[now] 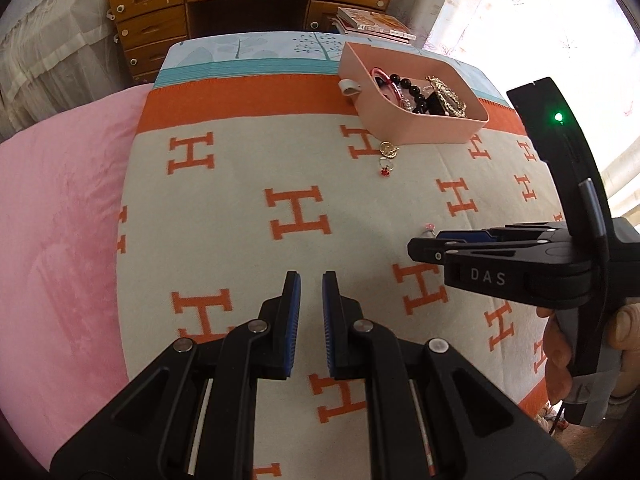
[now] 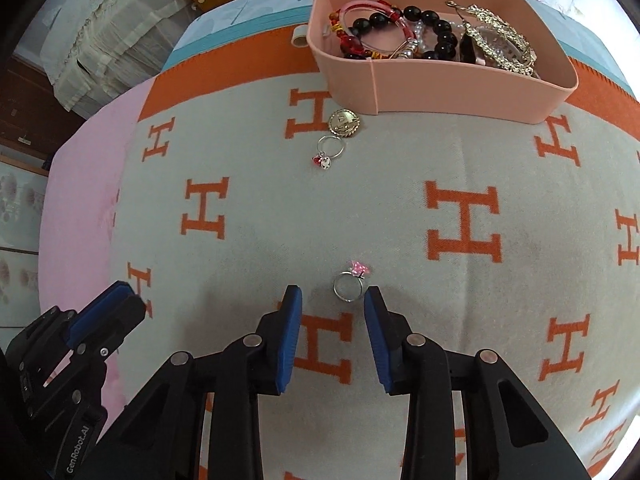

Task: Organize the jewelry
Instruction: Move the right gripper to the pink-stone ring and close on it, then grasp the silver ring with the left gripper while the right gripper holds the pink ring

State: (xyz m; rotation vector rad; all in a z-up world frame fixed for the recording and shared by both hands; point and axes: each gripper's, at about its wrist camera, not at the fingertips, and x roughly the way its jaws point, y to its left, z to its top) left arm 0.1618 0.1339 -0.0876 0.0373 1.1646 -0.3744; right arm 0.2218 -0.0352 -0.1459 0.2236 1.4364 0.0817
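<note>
A thin silver ring with a pink bow (image 2: 349, 285) lies on the woven cream blanket patterned with orange H letters (image 2: 256, 216), near the blanket's middle. At its far orange border stands a smooth pink plastic tray (image 2: 460, 88) heaped with beaded bracelets; a gold round brooch (image 2: 345, 123) and a silver hoop with a red charm (image 2: 329, 151) lie just before it. A wooden drawer desk (image 1: 160, 12) stands behind. The right gripper (image 2: 333, 300) points steeply down, jaws part-open astride the ring, not touching. The left gripper (image 1: 311, 284) is closed narrow, empty.
</note>
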